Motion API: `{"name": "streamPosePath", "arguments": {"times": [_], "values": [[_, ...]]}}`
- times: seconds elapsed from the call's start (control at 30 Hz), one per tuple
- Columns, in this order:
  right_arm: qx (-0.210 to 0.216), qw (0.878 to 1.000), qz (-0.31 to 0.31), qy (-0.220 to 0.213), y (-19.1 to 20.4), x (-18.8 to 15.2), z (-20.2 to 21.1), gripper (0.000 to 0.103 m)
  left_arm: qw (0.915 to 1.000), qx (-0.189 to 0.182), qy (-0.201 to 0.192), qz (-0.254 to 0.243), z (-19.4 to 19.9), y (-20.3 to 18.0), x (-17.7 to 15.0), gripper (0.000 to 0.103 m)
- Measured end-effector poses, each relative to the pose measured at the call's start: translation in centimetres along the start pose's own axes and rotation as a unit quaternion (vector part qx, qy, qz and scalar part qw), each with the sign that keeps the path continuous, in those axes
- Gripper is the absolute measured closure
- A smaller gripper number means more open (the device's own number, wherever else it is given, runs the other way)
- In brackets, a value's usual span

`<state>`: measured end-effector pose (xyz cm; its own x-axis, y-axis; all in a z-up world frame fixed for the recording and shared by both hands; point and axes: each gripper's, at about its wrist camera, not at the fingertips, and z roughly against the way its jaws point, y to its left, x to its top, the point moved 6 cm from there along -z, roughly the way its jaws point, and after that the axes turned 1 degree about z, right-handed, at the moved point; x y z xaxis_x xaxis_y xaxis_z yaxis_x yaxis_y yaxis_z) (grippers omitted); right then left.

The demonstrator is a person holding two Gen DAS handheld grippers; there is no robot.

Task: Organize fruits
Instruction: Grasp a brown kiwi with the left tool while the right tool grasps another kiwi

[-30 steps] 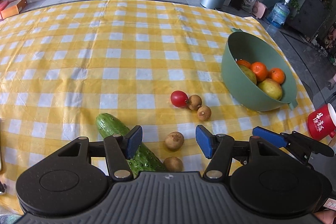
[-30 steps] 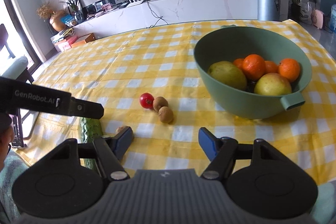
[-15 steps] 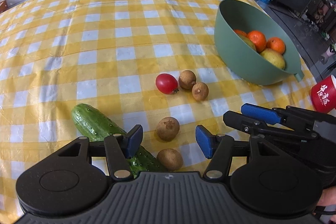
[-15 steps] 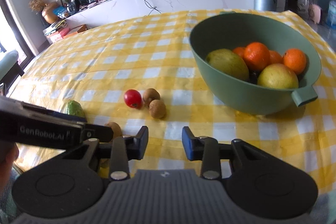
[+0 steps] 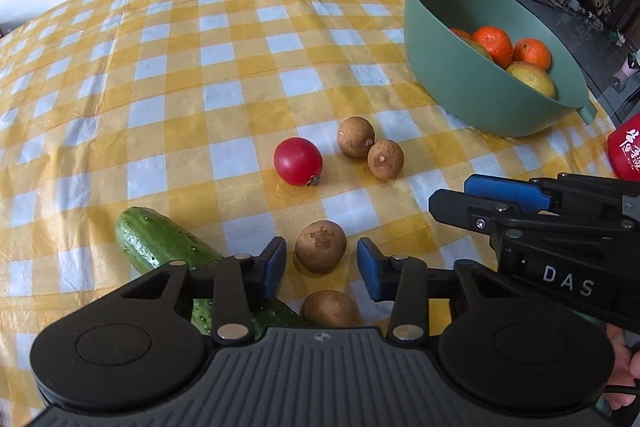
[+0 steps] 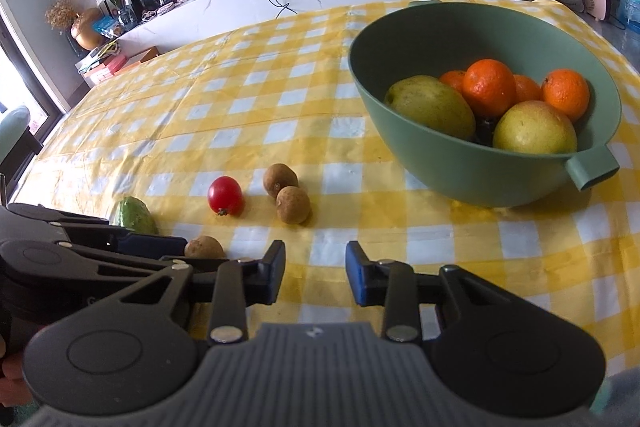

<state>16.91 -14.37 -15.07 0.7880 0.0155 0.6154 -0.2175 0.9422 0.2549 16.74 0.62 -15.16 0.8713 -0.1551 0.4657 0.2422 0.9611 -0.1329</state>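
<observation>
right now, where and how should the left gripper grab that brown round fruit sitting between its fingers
Grip the brown round fruit across its widest middle, coming down from above. It is near-spherical and sits free on the tablecloth, so any opposed pair of sides works. The left gripper already straddles it; its jaws have just been closing, with gaps still showing on both sides.

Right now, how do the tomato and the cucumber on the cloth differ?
The tomato is red, small and round; the cucumber is green, long and bumpy. The tomato lies in full view, while the cucumber's near end is hidden behind the left gripper. Both rest on the checked cloth, outside the green bowl.
</observation>
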Motion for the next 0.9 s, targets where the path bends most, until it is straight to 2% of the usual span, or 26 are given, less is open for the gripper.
{"name": "streamPosePath", "arguments": {"times": [0.13,0.33,0.57,0.9], "values": [[0.003,1.000,0.007,-0.010,0.3,0.3,0.1,0.072,0.9999,-0.007,-0.011,0.004,0.0,0.2,0.1,0.072],[0.005,0.999,0.022,-0.024,0.9,0.7,0.0,0.074,0.9993,-0.008,-0.027,0.025,0.1,1.1,0.3,0.073],[0.005,0.999,0.024,-0.021,1.0,1.1,-0.8,0.074,0.9975,-0.018,-0.053,0.042,0.6,1.8,0.8,0.073],[0.017,1.000,0.019,-0.015,1.6,2.0,-2.7,0.074,0.9971,-0.021,-0.056,0.047,0.4,2.0,0.8,0.073]]}}
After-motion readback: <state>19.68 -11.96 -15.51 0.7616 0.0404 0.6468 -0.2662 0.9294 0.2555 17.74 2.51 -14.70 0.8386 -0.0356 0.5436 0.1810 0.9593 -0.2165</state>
